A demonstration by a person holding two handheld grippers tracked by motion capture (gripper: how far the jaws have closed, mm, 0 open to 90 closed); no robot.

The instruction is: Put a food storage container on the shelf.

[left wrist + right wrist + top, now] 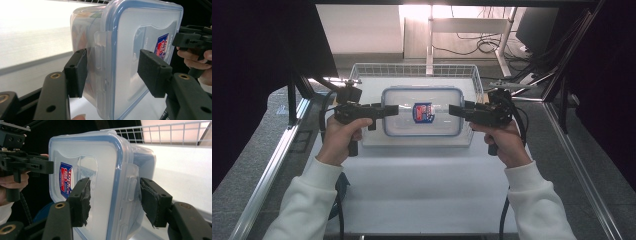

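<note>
1. A clear plastic box [422,111] with a blue-rimmed lid sits between the two grippers, above the wire basket [412,70] at the far part of the white table [422,190].
2. The box lies flat with its lid up in the high view. A red and blue label [423,112] shows near the middle of the lid.
3. The left gripper [391,111] reaches in level from the left and takes the box by its left short end.
4. In the left gripper view, the box [130,57] stands between the two black pads. One pad lies against the body just beside the side latch [99,50], the other pad [152,72] against the lid face. The jaws are clamped on the box.
5. The right gripper [456,111] comes in level from the right and takes the opposite short end.
6. In the right gripper view, the box [100,177] sits between the jaws. One worn pad [81,200] presses on the lid face and the other lies against the body behind the latch [131,182]. These jaws are also clamped on the box.
7. Each gripper view also shows the other gripper farther off at the far end of the box, with the hand that holds it.
8. The person's hands grasp the gripper handles, and white sleeves [307,200] come in from the bottom of the high view.
9. The right gripper view shows the basket's wire wall [170,132] behind the box. I cannot tell from the pictures whether the box touches the basket floor.
</note>
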